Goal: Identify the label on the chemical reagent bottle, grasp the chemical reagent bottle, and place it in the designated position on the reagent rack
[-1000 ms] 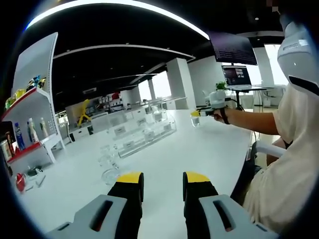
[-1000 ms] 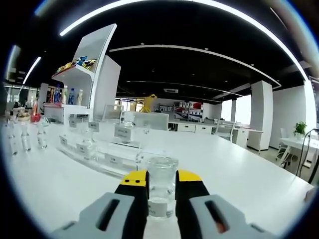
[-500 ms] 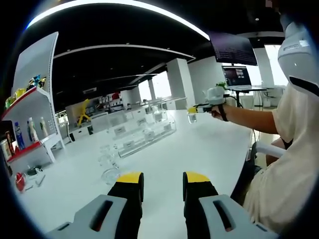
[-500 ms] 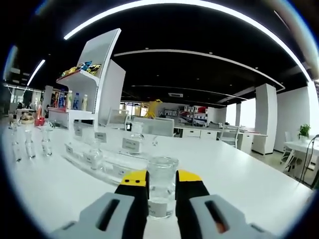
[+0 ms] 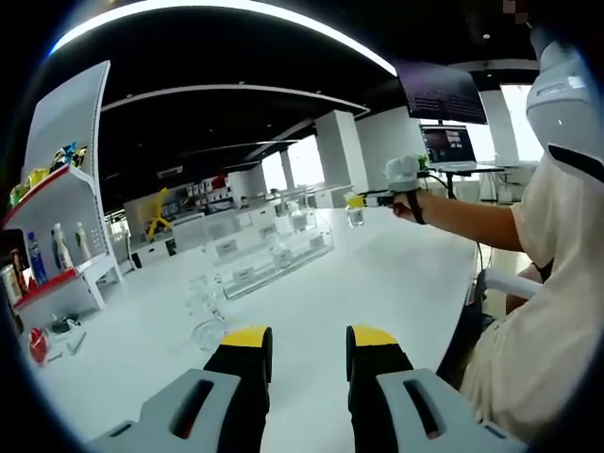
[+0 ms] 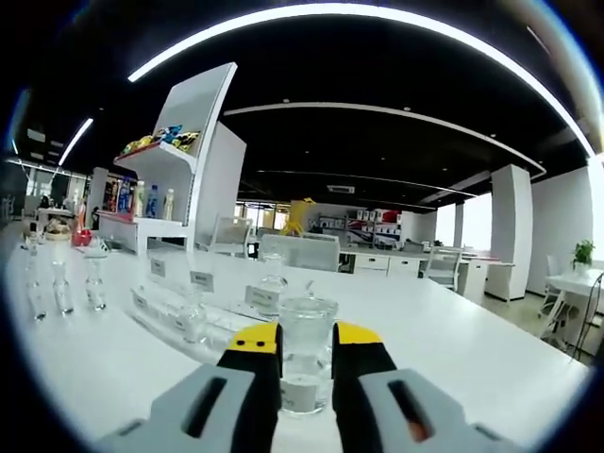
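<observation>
My right gripper (image 6: pixel 307 338) is shut on a small clear glass reagent bottle (image 6: pixel 307 363) with a white label low on its front. It holds the bottle above the white table (image 6: pixel 453 349), just short of the clear stepped reagent rack (image 6: pixel 193 311), whose steps carry small labels and a few bottles. In the left gripper view the same bottle (image 5: pixel 355 216) hangs in the right gripper (image 5: pixel 361 200) at the end of a person's outstretched arm, beside the rack's (image 5: pixel 274 250) right end. My left gripper (image 5: pixel 309 342) is low over the table, open, with nothing between its fingers.
Loose glass bottles (image 5: pixel 207 300) stand on the table left of the rack, with more bottles (image 6: pixel 61 283) at its far end. A white shelf unit (image 5: pixel 57 217) with drinks stands at the left. The person's body (image 5: pixel 538 311) and a laptop (image 5: pixel 451 146) are at the right.
The right gripper has carried the bottle up and leftward toward the rack's end. The rack looms nearer in the right gripper view. The left gripper has stayed still.
</observation>
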Demonstrator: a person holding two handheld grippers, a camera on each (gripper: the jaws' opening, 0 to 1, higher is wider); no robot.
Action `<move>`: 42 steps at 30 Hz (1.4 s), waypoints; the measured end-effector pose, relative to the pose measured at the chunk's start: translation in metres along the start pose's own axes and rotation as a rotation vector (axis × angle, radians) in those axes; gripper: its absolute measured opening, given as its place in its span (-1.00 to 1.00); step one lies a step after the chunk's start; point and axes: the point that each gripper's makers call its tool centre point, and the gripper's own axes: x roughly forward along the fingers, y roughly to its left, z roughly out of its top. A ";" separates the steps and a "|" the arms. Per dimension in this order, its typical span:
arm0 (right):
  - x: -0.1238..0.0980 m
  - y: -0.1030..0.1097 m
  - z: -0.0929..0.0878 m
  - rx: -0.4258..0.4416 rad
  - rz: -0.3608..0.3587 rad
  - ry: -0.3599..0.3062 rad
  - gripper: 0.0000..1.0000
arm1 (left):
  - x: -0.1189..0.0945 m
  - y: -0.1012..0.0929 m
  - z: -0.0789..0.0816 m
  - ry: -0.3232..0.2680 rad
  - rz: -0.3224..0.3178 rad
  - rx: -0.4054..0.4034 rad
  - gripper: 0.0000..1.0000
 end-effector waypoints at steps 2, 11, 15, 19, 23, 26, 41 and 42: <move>0.002 0.002 0.001 0.003 0.004 -0.001 -0.62 | 0.000 0.000 -0.001 0.002 0.000 0.001 -0.37; 0.015 0.013 0.014 0.016 0.023 -0.021 -0.62 | -0.002 0.001 0.001 0.001 0.002 0.002 -0.37; 0.021 0.021 0.019 0.021 0.035 -0.031 -0.62 | -0.002 0.001 0.000 0.003 0.001 0.003 -0.37; 0.026 0.027 0.021 0.024 0.043 -0.036 -0.62 | -0.001 0.001 0.000 0.004 0.000 0.003 -0.37; 0.031 0.030 0.020 0.030 0.047 -0.034 -0.62 | -0.002 0.001 0.001 0.002 0.000 0.004 -0.37; 0.035 0.031 0.019 0.035 0.049 -0.029 -0.62 | -0.001 0.001 0.000 0.006 -0.001 0.005 -0.37; 0.058 0.043 0.023 0.025 0.068 -0.028 -0.62 | 0.000 0.002 -0.002 0.012 0.001 0.001 -0.37; 0.059 0.043 0.023 0.025 0.068 -0.029 -0.62 | 0.000 0.001 -0.002 0.011 0.000 0.001 -0.37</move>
